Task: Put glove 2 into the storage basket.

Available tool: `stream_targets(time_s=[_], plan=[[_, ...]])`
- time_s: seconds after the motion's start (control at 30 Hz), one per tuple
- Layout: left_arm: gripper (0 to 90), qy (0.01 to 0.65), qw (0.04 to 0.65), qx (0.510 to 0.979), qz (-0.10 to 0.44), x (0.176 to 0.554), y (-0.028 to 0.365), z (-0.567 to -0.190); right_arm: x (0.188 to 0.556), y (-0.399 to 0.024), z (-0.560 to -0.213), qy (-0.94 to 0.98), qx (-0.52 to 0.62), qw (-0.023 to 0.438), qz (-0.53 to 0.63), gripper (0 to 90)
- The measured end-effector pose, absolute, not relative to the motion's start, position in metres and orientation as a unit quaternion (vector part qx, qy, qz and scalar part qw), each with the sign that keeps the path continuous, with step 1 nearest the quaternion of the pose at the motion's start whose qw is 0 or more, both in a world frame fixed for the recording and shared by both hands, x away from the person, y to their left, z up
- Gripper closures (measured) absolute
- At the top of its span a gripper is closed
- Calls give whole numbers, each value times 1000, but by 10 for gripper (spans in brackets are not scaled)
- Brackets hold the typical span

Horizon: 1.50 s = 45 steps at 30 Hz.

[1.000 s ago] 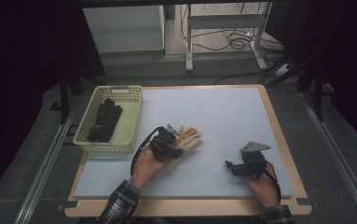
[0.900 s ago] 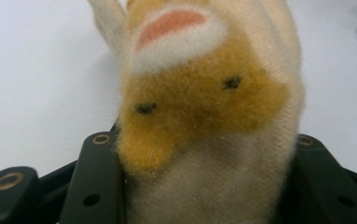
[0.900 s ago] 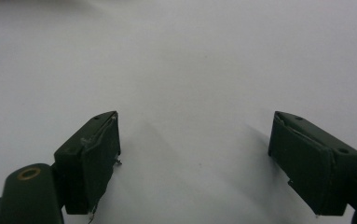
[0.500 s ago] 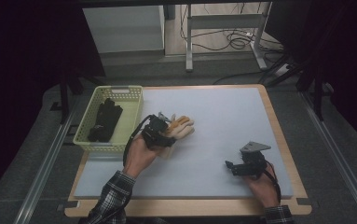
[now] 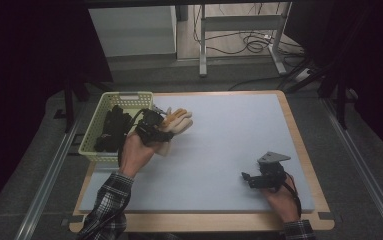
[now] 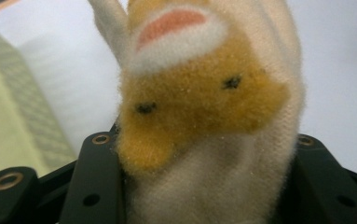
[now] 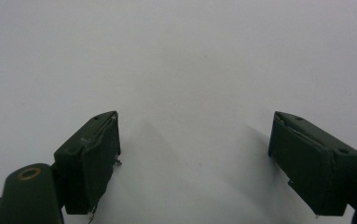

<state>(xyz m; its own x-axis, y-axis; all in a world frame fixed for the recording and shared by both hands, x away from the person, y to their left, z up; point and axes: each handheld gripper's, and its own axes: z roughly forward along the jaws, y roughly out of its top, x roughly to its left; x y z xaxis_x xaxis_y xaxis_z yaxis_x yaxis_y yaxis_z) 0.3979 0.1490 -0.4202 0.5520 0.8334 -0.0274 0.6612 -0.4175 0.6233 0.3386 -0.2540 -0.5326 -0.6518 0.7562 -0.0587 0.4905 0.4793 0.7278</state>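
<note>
Two grippers show in the high view: the left gripper (image 5: 160, 125) grips a plush toy (image 5: 178, 121) at ten o'clock on the mat (image 5: 229, 140), just beside the basket (image 5: 95, 145); the right gripper (image 5: 253, 179) sits at four o'clock. Left gripper view: black jaws pinch the toy's (image 6: 204, 112) cream-and-orange body. Right gripper view: jaws gape wide over bare mat (image 7: 181, 70).

The plush toy (image 6: 204, 116) is fuzzy cream and orange-yellow pile cloth, the basket (image 5: 95, 145) just left of it is pale green slotted plastic, and the table (image 5: 229, 145) under both has a smooth matt grey top framed by a light wood rim.
</note>
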Motion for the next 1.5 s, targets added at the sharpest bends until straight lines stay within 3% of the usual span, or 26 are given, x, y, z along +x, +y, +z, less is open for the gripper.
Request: stream_targets(time_s=[0.53,0.93,1.23,1.5], plan=[[506,512,287,786,192,408,219,-403,339,-254,-533,838,372,191,351,162],[501,563,266,757,198,423,263,-419,339,-254,-533,838,372,190,350,162],[494,587,233,751,190,445,276,-448,339,-254,-533,838,372,190,351,162],[483,583,191,771,169,465,263,-472,339,-254,-533,838,372,190,351,162]])
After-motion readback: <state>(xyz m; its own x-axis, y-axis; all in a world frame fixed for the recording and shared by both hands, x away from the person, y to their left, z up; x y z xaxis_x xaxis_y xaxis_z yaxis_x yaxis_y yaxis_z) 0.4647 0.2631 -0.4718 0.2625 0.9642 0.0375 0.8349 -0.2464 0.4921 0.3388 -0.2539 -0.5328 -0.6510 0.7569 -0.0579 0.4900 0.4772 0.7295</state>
